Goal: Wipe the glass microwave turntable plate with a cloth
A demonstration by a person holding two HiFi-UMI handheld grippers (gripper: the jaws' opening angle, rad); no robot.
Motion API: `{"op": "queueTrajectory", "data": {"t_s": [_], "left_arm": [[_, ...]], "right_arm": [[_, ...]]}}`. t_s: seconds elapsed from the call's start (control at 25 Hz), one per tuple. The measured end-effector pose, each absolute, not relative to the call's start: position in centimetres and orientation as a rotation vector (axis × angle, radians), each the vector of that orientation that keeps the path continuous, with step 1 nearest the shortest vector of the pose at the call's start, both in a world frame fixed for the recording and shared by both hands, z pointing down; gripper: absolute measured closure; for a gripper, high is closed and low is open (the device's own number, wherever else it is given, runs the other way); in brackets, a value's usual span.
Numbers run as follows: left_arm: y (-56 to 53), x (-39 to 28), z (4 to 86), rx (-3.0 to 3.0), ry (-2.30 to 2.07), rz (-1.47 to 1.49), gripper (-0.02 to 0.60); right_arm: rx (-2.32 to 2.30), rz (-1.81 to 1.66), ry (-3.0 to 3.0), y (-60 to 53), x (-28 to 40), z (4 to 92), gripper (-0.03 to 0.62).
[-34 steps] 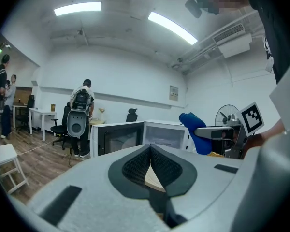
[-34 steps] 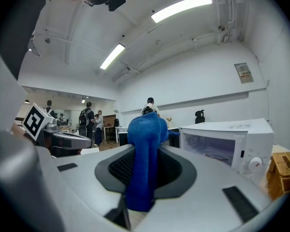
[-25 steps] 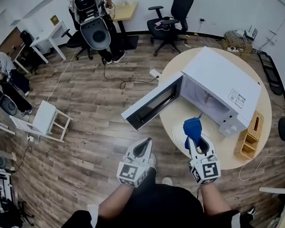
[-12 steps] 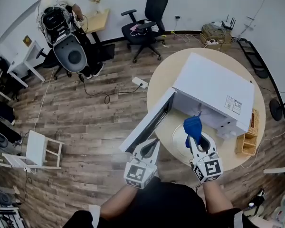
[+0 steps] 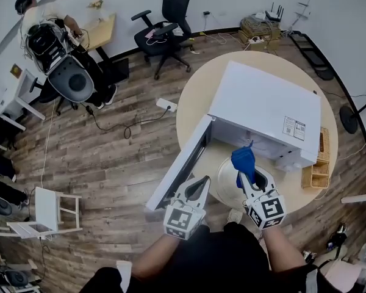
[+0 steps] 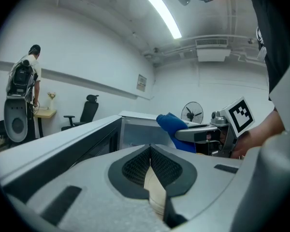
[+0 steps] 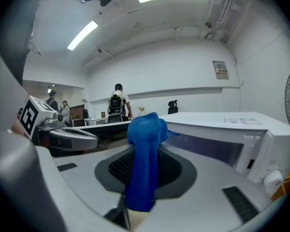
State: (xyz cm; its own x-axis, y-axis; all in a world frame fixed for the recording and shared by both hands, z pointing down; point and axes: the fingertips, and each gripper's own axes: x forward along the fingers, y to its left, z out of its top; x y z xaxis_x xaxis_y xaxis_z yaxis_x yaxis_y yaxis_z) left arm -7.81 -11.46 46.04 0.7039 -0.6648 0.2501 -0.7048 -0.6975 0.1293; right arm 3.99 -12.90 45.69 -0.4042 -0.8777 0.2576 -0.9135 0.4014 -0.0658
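The glass turntable plate [image 5: 227, 180] lies flat on the round table, just in front of the open white microwave [image 5: 268, 112]. My right gripper [image 5: 244, 174] [image 7: 143, 170] is over the plate, shut on a blue cloth [image 5: 243, 159] [image 7: 144, 139] that sticks out past its tips toward the oven cavity. Whether the cloth touches the glass cannot be told. My left gripper [image 5: 202, 185] [image 6: 151, 151] is shut on nothing and sits left of the plate, beside the lowered microwave door [image 5: 180, 163]. The right gripper [image 6: 208, 134] also shows in the left gripper view.
The round wooden table [image 5: 201, 96] carries the microwave and a wooden organiser [image 5: 317, 171] at its right edge. The open door overhangs the table's left edge. On the floor lie a power strip [image 5: 166, 104] and cables. An office chair [image 5: 165, 20] stands beyond, and a person [image 5: 39, 14] works at far left.
Both grippers have moved closer to the microwave. The right one, with the cloth, now hangs over the plate, and the left one has come up beside the open door.
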Motion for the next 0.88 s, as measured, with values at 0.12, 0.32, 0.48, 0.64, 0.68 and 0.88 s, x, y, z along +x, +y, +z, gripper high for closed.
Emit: {"op": "queueTrajectory", "data": {"t_s": [0.12, 0.32, 0.48, 0.64, 0.68, 0.88], "left_arm": [[-12.0, -7.3, 46.8, 2.670, -1.114, 0.294, 0.575], [-12.4, -6.8, 48.5, 2.637, -1.140, 0.347, 0.575], [-12.7, -7.2, 49.8, 2.591, -1.182, 0.384, 0.575], [-13.1, -7.8, 50.8, 2.546, -1.223, 0.391, 0.575], [-13.2, -8.0, 51.1, 2.537, -1.230, 0.396, 0.575], [-13.6, -8.8, 52.6, 2.496, -1.236, 0.402, 0.575]], "right_arm": [[1.547, 0.318, -2.471, -13.4, 4.2, 46.9, 0.505], [1.421, 0.345, -2.460, -14.0, 4.5, 49.7, 0.502], [1.330, 0.390, -2.393, -14.6, 4.6, 52.9, 0.502], [1.239, 0.446, -2.321, -14.9, 3.9, 56.2, 0.503], [1.212, 0.457, -2.309, -14.9, 3.6, 57.0, 0.502], [1.087, 0.479, -2.231, -14.6, 2.2, 60.8, 0.499]]}}
